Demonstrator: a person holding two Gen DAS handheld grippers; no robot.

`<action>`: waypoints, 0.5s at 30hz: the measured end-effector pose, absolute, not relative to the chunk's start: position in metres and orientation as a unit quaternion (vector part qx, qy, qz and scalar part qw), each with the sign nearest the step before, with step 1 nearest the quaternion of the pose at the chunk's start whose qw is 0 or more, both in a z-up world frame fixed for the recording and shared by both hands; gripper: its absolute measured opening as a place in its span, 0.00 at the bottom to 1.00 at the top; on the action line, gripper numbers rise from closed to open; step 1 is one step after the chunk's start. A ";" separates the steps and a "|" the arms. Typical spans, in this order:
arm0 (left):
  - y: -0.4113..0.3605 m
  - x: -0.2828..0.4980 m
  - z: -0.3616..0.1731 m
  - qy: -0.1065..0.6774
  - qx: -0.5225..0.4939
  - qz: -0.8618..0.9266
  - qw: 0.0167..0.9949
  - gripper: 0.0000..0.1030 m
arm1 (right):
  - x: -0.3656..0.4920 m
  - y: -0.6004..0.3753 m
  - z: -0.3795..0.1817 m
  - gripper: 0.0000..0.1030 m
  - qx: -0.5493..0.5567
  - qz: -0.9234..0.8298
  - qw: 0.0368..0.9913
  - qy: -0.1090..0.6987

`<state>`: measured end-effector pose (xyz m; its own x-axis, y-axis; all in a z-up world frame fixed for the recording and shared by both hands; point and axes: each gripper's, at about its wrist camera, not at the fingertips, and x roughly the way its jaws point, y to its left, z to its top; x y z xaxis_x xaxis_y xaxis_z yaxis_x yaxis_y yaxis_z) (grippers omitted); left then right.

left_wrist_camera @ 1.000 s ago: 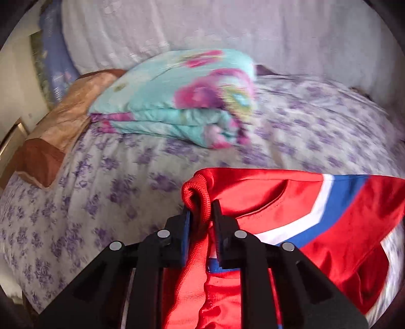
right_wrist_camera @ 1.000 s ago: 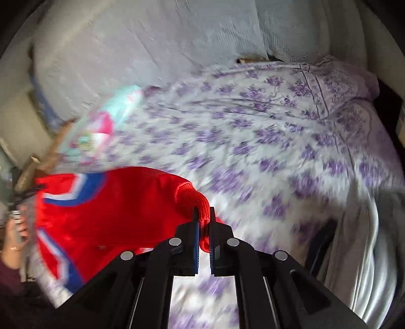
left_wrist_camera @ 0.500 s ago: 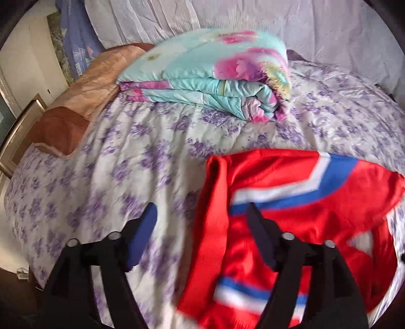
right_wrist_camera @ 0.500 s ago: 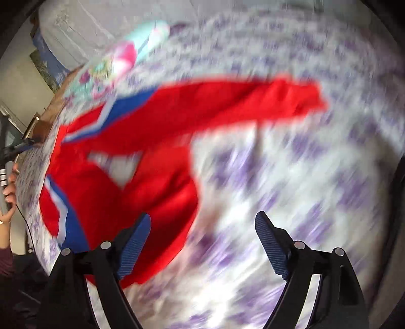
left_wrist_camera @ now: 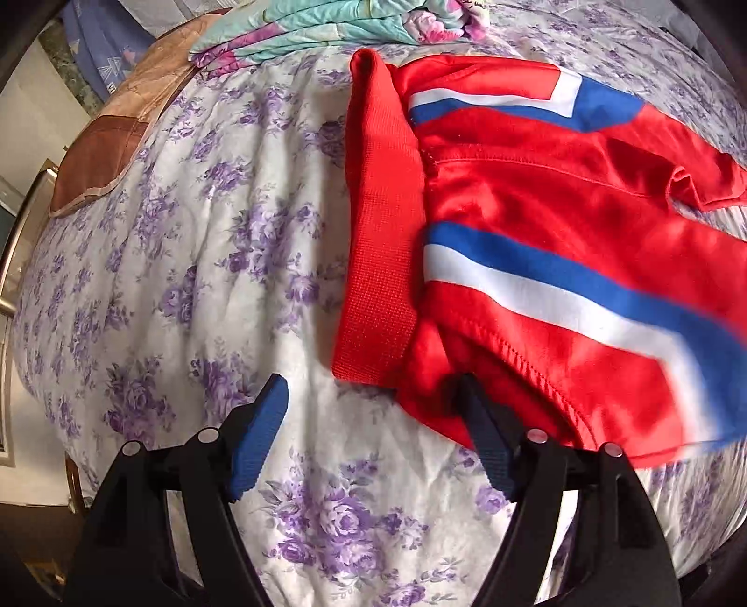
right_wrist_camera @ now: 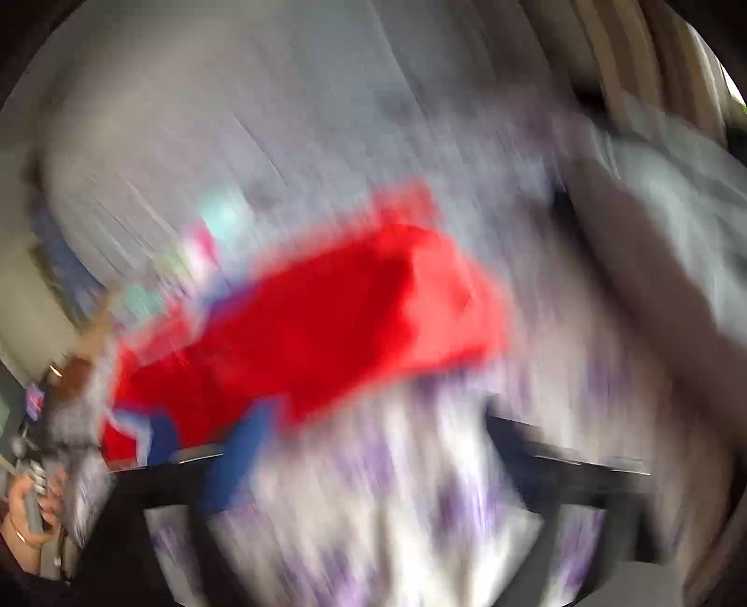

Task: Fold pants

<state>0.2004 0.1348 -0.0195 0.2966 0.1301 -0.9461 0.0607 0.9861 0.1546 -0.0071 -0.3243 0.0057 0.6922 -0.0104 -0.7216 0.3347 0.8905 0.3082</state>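
Red pants (left_wrist_camera: 537, 196) with blue and white stripes lie spread on the bed (left_wrist_camera: 196, 243), on a white bedspread with purple flowers. The ribbed red waistband (left_wrist_camera: 380, 219) runs roughly top to bottom in the left wrist view, its lower corner just above the gap between the jaws.

The left hand-held gripper (left_wrist_camera: 373, 434) is released: jaws stand wide apart, nothing pinched. Its blue-padded fingers (left_wrist_camera: 261, 434) hover over the bedspread; the right-side finger overlaps the lower edge of the pants in the picture, contact cannot be told. Its jaws opened within the last second and have held about the same width for the last half second.

A folded floral quilt (left_wrist_camera: 336, 28), teal and pink, sits at the far end of the bed, apart from the pants. A brown and tan pillow (left_wrist_camera: 116, 135) lies at the upper left.

The right wrist view is heavily motion-blurred. The right hand-held gripper (right_wrist_camera: 373, 467) is released too, dark fingers spread wide at the bottom with only bedspread between them; its jaws have just been opening further. The pants (right_wrist_camera: 336, 327) show as a red smear ahead and left of it. At the far left edge a person's hand (right_wrist_camera: 28, 509) grips a grey handle.
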 end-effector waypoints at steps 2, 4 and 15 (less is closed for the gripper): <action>0.139 0.201 -0.017 0.597 0.064 0.019 0.800 0.71 | -0.017 -0.325 -0.020 0.89 0.214 -0.074 0.877 0.423; 0.144 0.199 -0.015 0.598 0.057 0.020 0.799 0.71 | -0.034 -0.335 -0.014 0.90 0.205 -0.097 0.892 0.390; 0.164 0.202 -0.030 0.613 -0.048 0.009 0.789 0.70 | 0.008 -0.414 -0.029 0.91 0.418 -0.025 0.850 0.318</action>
